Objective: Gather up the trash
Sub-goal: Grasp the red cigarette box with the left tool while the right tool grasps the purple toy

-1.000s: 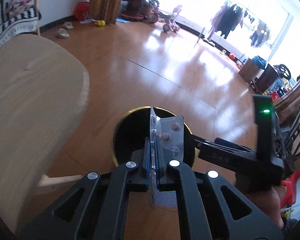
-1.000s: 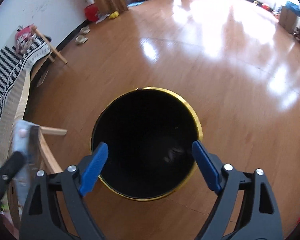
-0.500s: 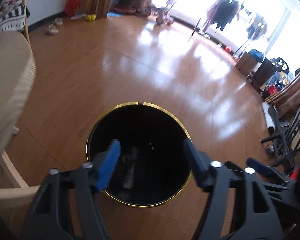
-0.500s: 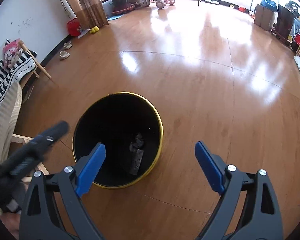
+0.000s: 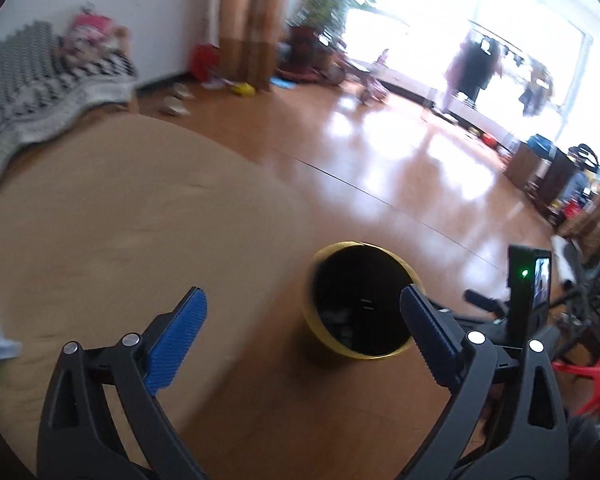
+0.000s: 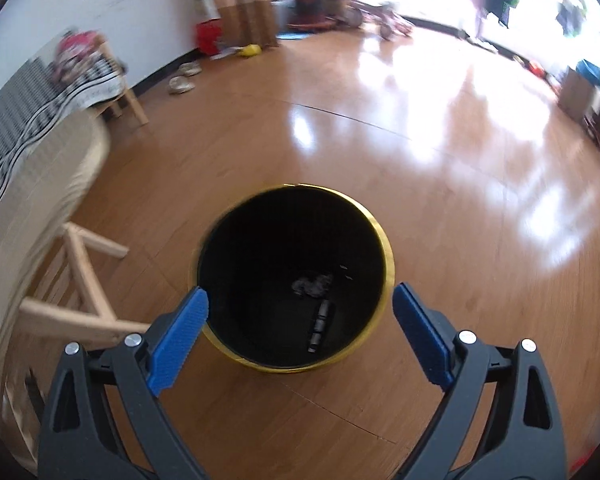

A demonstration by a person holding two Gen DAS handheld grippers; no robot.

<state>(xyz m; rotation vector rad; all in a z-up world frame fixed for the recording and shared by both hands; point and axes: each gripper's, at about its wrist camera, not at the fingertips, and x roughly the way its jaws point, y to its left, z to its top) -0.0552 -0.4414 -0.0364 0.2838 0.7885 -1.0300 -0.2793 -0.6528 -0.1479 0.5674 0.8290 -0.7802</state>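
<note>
Right wrist view: right gripper (image 6: pixel 300 322) jaws opening wide, nothing between the pads, hanging over the gold-rimmed black trash bin (image 6: pixel 384 248); crumpled trash (image 6: pixel 312 284) and a dark strip are lying at its bottom. Left gripper (image 5: pixel 302 330) also opening wide and empty, wooden table (image 5: pixel 100 220) under its left finger, bin standing on the floor beyond.

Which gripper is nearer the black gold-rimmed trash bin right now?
Right. The right gripper hangs open above the black gold-rimmed trash bin; the left gripper, jaws opening and empty, sits off beside it.
</note>
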